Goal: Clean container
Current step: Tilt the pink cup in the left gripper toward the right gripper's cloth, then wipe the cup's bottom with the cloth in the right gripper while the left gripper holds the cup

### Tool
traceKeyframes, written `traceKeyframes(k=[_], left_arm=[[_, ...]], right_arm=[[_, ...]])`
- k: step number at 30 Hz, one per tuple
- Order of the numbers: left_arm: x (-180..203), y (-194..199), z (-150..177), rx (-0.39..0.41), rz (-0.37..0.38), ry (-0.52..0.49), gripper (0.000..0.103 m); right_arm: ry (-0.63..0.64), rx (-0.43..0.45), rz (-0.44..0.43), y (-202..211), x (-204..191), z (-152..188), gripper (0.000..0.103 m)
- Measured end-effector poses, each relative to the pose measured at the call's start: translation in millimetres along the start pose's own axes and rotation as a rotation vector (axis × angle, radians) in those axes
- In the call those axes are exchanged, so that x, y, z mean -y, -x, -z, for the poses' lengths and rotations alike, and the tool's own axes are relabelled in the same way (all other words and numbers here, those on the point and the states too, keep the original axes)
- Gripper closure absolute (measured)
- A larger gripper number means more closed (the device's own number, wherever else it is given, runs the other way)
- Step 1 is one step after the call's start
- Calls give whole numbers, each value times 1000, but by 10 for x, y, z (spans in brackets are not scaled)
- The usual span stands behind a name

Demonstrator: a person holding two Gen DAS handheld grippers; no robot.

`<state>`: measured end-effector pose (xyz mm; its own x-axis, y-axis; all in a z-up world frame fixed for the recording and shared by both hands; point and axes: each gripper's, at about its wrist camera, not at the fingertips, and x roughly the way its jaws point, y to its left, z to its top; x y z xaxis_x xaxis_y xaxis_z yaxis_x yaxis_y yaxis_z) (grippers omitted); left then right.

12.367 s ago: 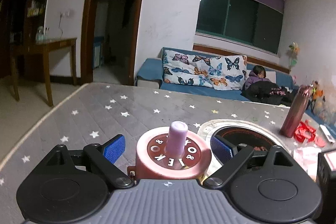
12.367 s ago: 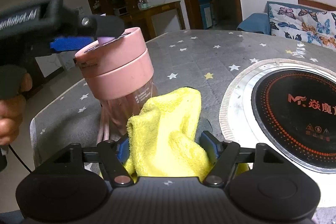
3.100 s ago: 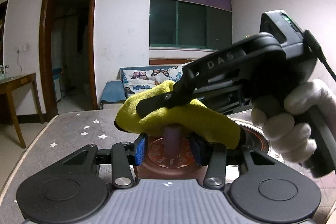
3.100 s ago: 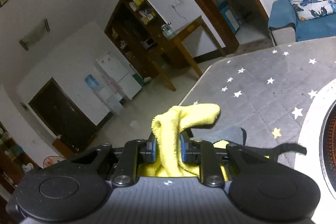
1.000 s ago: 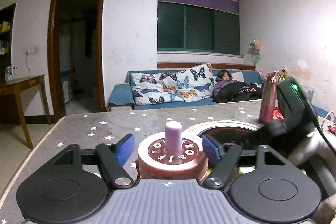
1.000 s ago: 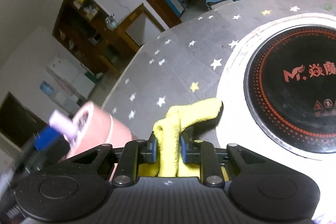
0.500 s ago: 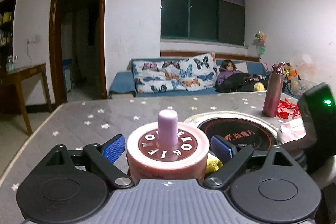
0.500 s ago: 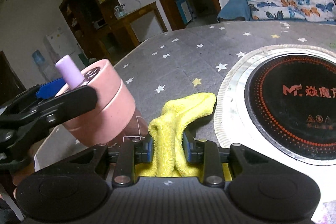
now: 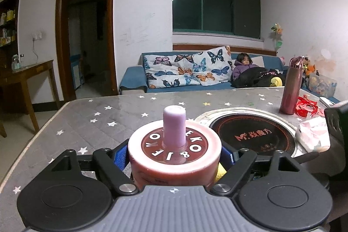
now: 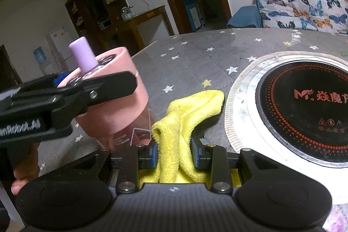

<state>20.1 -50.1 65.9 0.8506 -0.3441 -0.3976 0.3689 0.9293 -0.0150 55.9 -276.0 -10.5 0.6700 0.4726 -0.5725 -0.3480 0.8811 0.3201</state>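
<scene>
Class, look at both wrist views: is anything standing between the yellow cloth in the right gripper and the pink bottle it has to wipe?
Nothing visible does. The yellow cloth, clamped in the right gripper, lies right beside the pink bottle, which the left gripper grips at the lid.

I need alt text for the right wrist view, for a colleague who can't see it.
The right gripper pinches a yellow cloth beside a pink container, which the left gripper clamps around its lid. Both sit over a grey star-patterned table, with a round black induction cooktop set into it at the right.
</scene>
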Motion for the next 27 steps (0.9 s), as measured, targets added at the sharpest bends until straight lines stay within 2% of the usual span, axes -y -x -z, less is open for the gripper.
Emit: traceKeyframes(k=[8, 13, 27], left_arm=[[-249, 84, -73, 17, 50, 129, 21], [-312, 175, -178, 44, 63, 157, 21], [-435, 317, -363, 75, 183, 257, 21]], right_arm=[[-36, 0, -32, 49, 69, 43, 75], [-31, -8, -50, 80, 18, 81, 75], [-12, 12, -170, 162, -106, 244, 75]])
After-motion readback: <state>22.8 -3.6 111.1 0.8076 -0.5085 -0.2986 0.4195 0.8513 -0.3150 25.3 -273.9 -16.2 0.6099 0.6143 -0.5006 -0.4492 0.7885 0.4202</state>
